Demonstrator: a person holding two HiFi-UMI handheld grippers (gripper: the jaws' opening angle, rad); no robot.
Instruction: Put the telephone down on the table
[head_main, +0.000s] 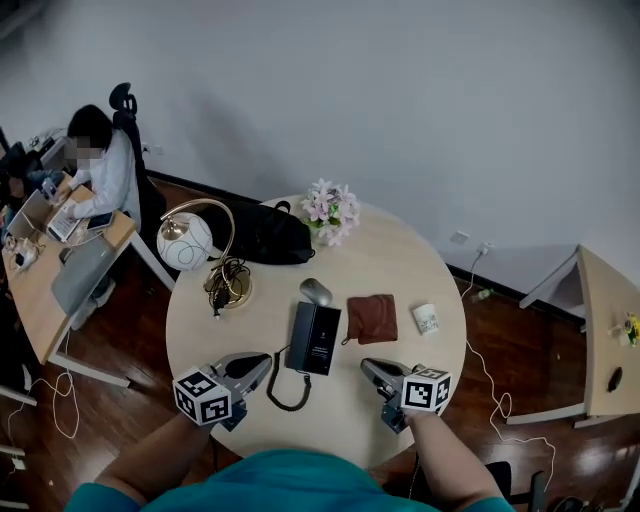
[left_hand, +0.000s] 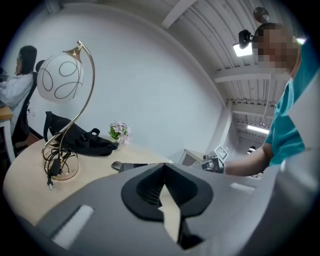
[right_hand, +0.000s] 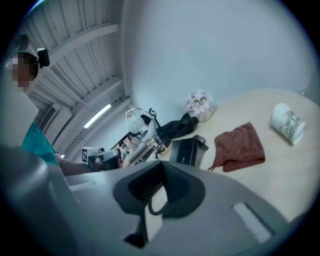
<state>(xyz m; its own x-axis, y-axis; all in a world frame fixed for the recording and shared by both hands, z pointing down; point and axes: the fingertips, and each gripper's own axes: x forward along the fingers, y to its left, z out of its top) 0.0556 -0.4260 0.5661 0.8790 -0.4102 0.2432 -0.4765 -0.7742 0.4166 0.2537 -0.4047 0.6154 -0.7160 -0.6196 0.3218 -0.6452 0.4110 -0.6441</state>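
Jaws together and empty on both the left gripper (head_main: 258, 364) and the right gripper (head_main: 372, 369), poised at the near edge of the round bench (head_main: 400, 260). The black telephone (head_main: 314, 340) lies flat between them, near a brown cloth (head_main: 372, 318) and a small cup (head_main: 426, 318).

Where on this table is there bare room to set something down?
Bare table: the far right, between flowers and cup; the near edge between the cord and the right gripper; the left edge in front of the lamp. Crowded: the middle row of telephone, brown cloth, cup; the back with lamp and black bag.
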